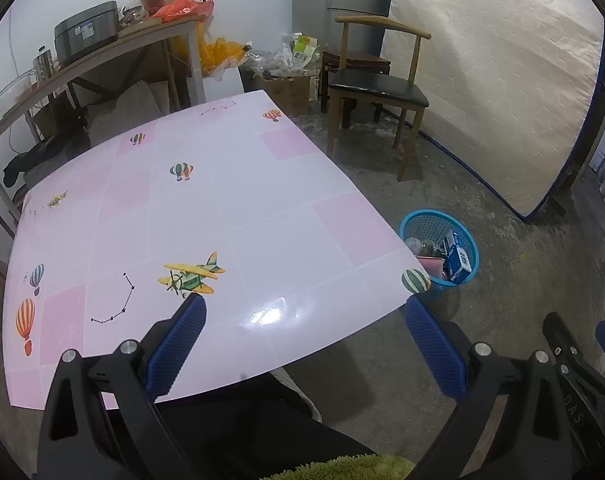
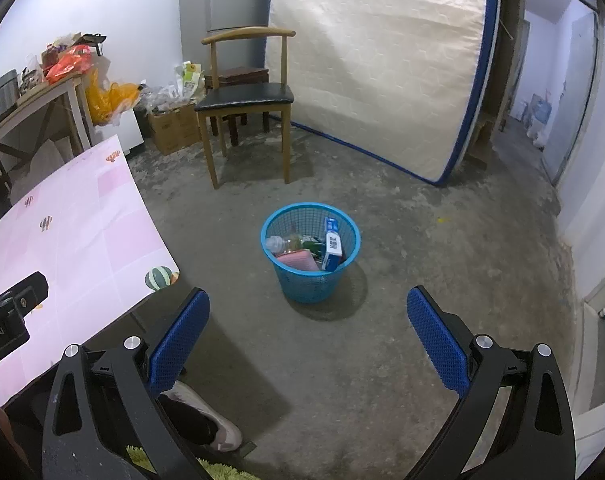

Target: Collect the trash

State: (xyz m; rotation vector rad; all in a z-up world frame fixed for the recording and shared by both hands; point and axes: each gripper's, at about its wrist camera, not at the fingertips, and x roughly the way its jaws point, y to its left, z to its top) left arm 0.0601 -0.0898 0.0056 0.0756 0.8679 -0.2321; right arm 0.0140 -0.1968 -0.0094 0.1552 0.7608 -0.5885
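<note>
Several trash items sit in blue mesh basket (image 2: pixel 310 254) on concrete floor, just off table (image 1: pixel 222 216) corner, near chair (image 2: pixel 246 96). Blue/white carton (image 2: pixel 331 245) stands near upright, long axis vertical, top end tilted slightly toward far rim, w/ QR code on face. Clear bottle (image 2: pixel 280 243) lies tilted, cap end toward left rim. Pink flat item (image 2: pixel 298 261) lies beside them. Left gripper (image 1: pixel 304 312) over table edge, jaws wide, holding nothing. Right gripper (image 2: pixel 308 306) above floor facing basket, jaws wide, holding nothing.
</note>
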